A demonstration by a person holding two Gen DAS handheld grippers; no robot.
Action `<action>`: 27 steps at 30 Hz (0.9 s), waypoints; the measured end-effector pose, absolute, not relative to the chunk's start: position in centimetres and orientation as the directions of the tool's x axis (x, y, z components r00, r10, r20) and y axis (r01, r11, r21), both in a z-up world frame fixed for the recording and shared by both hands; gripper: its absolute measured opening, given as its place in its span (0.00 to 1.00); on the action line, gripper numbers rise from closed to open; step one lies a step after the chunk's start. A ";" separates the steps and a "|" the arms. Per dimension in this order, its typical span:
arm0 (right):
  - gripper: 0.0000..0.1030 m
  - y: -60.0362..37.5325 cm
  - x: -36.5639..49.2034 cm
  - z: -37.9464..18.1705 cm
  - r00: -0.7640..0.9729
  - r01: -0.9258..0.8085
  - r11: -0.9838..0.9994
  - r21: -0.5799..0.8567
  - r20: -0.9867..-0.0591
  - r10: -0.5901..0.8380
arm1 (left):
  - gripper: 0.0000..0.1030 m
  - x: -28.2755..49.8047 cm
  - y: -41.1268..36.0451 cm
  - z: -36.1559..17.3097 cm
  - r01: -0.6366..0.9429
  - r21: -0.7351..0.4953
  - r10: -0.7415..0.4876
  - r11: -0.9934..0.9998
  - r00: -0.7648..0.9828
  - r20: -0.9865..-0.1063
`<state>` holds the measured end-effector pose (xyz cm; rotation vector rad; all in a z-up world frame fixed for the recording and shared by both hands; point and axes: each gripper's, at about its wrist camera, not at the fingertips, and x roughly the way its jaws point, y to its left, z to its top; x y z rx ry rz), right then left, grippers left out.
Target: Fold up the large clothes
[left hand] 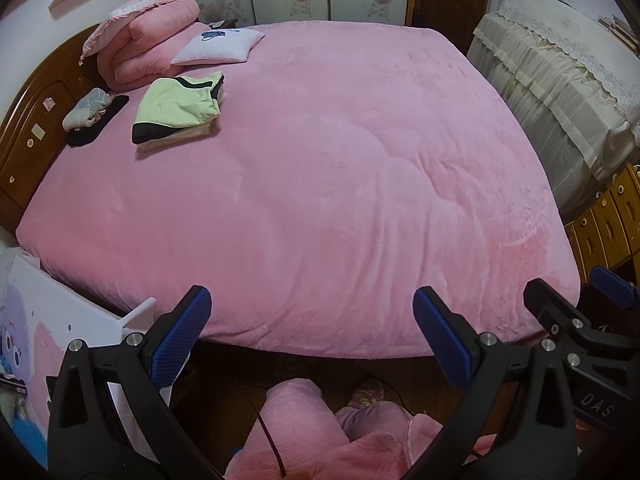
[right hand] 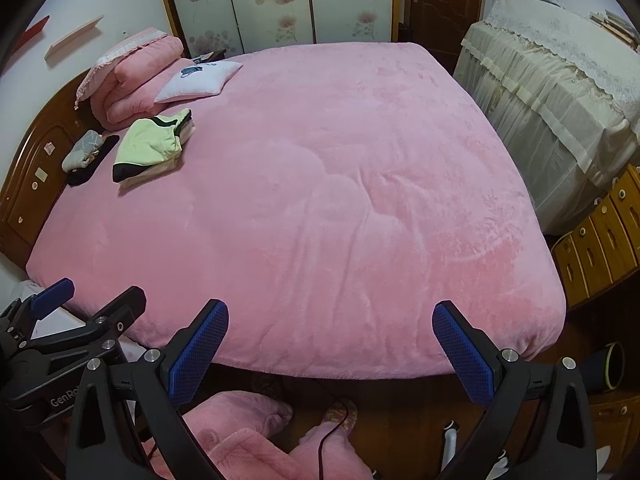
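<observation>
A pink bed [left hand: 320, 160] fills the room, folded clothes [left hand: 178, 110] near its headboard [left hand: 36, 120].

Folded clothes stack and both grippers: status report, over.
Left gripper open, empty. Right gripper open, empty, both at bed foot. Folded clothes stack by the headboard, green garment on top. Pink bedspread between.
</observation>
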<state>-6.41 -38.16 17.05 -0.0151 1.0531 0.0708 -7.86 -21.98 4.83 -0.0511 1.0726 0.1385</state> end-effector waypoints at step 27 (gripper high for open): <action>1.00 -39.1 -5.0 15.1 0.459 -0.065 0.998 0.020 -0.887 0.047 | 0.97 -7.6 -22.0 4.4 -0.142 0.034 0.095 0.989 0.452 -0.887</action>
